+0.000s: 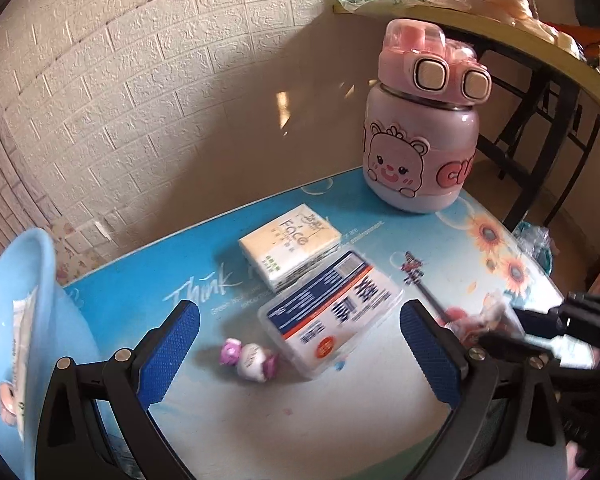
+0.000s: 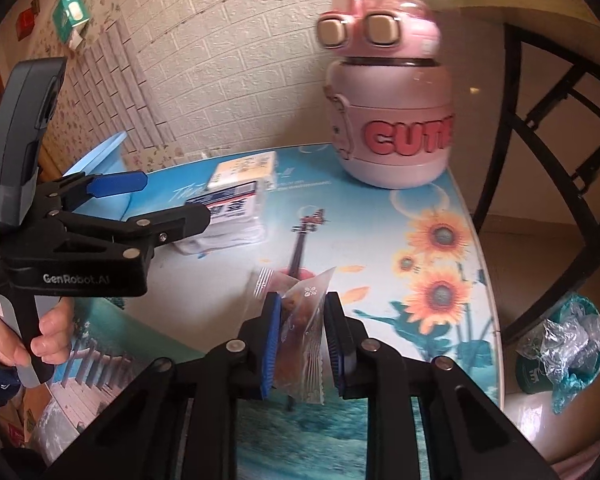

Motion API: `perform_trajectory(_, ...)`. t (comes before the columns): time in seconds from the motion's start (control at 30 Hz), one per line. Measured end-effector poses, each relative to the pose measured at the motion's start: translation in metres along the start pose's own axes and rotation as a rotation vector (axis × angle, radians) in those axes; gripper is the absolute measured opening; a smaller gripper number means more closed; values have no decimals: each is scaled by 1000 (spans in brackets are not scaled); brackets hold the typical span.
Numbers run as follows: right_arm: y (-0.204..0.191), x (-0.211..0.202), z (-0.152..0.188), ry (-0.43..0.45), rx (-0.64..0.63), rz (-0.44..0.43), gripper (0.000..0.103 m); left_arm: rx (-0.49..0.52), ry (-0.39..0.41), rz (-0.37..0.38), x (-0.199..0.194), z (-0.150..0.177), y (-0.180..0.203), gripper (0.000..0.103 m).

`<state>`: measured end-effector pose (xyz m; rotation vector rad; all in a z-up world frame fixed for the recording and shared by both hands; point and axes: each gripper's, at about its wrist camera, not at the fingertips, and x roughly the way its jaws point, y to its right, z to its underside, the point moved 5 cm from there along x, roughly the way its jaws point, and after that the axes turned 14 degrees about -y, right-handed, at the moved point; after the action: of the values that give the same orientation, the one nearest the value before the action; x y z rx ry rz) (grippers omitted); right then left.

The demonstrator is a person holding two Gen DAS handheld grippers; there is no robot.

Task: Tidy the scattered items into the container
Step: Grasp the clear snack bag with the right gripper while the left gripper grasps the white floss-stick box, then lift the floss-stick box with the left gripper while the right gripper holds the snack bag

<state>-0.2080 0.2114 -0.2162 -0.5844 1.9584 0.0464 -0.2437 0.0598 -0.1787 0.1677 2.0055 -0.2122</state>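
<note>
**Inspector:** State of the right gripper (image 2: 300, 336)?

**Assistant:** Its jaws are drawn in close on a clear snack packet (image 2: 306, 332), pads pressing the film from both sides. The packet stands on edge between them, its serrated lower border hanging free below the pads. I judge the grip is taken across the packet's flat faces because thin film gives no other purchase.

**Inspector:** And the left gripper (image 1: 300, 354)?

**Assistant:** Jaws wide apart, nothing between the pads. It hangs over the table (image 1: 140, 296), angled down toward a wrapped candy (image 1: 249, 359) and a clear plastic box (image 1: 332, 312) with a blue-and-white label. The wide spread suits the box, though which of the two it aims at I cannot tell.

**Inspector:** Where is the container?

**Assistant:** A light blue basin (image 1: 40, 280) sits at the table's left edge, just beside the left gripper. Something pale already lies inside against its wall; what it is I cannot make out.

**Inspector:** Remaining items on the surface?

**Assistant:** A tissue pack (image 1: 290, 246) lies touching the far corner of the plastic box. A pink bear-faced bottle (image 1: 420, 136) stands upright at the far right corner, well apart from the basin.

**Inspector:** Assessment?

**Assistant:** Task partly done. The packet must cross the table to reach the basin, passing the left gripper, so the two arms risk crowding. The film could slip if the squeeze slackens.
</note>
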Motion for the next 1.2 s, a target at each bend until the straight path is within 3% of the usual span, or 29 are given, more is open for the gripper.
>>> perform_trajectory(0.23,5,-4,4,-1,-4,-11,23,-111,-38,-74,14,-14,15,101)
perform_trajectory(0.47,21,-10,8,-5,2,-4,23,-221,-57,-87,23,-20,21,101)
perform_trajectory(0.57,27,-14,9,-5,7,6,23,-237,-48,-86,25,-20,23,91)
perform_trajectory(0.6,29,-15,10,-5,9,9,23,-237,-53,-76,28,-20,22,77)
perform_trajectory(0.67,29,-17,11,-6,10,11,23,-210,-45,-98,29,-20,24,68)
perform_trajectory(0.83,35,-23,13,-3,17,13,23,-143,-19,-76,28,-16,27,53)
perform_trajectory(0.93,34,-25,12,2,22,15,23,-110,-12,-61,23,-10,31,48)
perform_trajectory(1.2,24,-21,8,0,21,27,23,-74,-5,-26,8,18,38,48)
